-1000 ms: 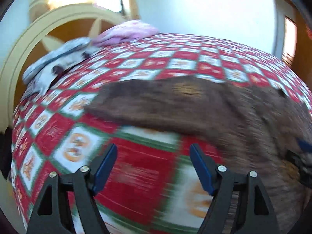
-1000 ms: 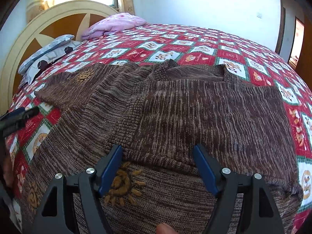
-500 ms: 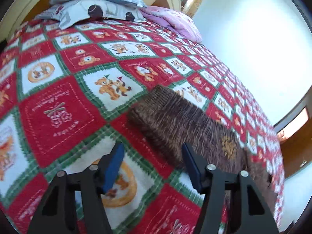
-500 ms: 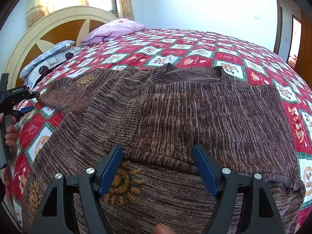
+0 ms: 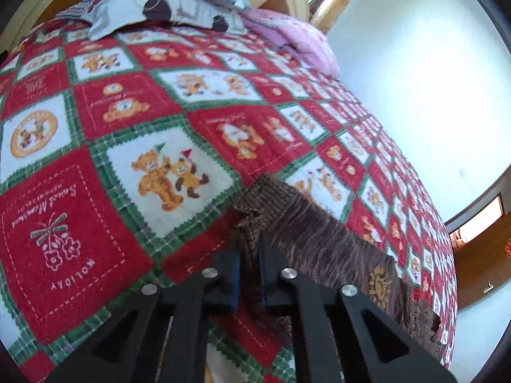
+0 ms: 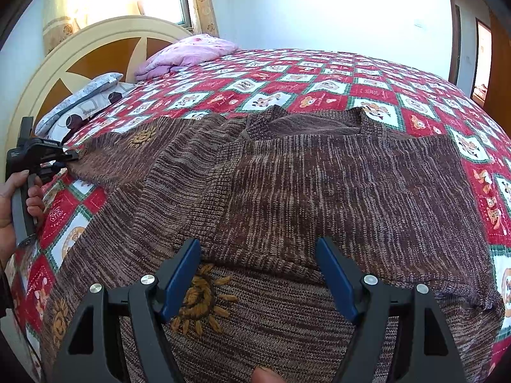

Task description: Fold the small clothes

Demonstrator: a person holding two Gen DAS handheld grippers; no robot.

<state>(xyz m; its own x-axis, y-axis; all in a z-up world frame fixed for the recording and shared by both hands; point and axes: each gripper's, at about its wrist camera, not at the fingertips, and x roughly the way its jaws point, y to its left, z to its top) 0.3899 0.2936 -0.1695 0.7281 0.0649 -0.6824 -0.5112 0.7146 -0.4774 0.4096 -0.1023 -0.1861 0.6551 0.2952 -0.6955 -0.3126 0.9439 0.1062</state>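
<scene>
A brown marled knit sweater (image 6: 319,185) lies spread flat on a bed, neckline toward the far side, and one side already appears folded in over the body. Its remaining sleeve (image 6: 127,156) stretches out to our left toward the headboard, with an embroidered orange sun on it.

Our left gripper (image 5: 249,255) has its two fingers pressed together on the ribbed cuff (image 5: 265,198) at the end of that sleeve, pinching the knit between the blue pads. From there the sleeve's long axis runs away to the right, back toward the sweater's body. We judge the coming move to be carrying the cuff rightward across the body, and the left gripper is plainly the nearer one for it.

Our right gripper (image 6: 258,274) hovers low over the sweater's near hem, fingers spread wide and holding nothing, with another embroidered sun (image 6: 201,300) just between them.

Half a second ago the left gripper's fingers were spread apart, with the cuff lying just beyond them; now they have closed on it. The right gripper is in much the same place, open as before.

Underneath is a red, white and green patchwork quilt (image 6: 367,86) printed with teddy bears. At the cream and brown headboard (image 6: 95,54) sit a grey patterned pillow (image 5: 166,9) and a crumpled pink blanket (image 6: 188,54).
</scene>
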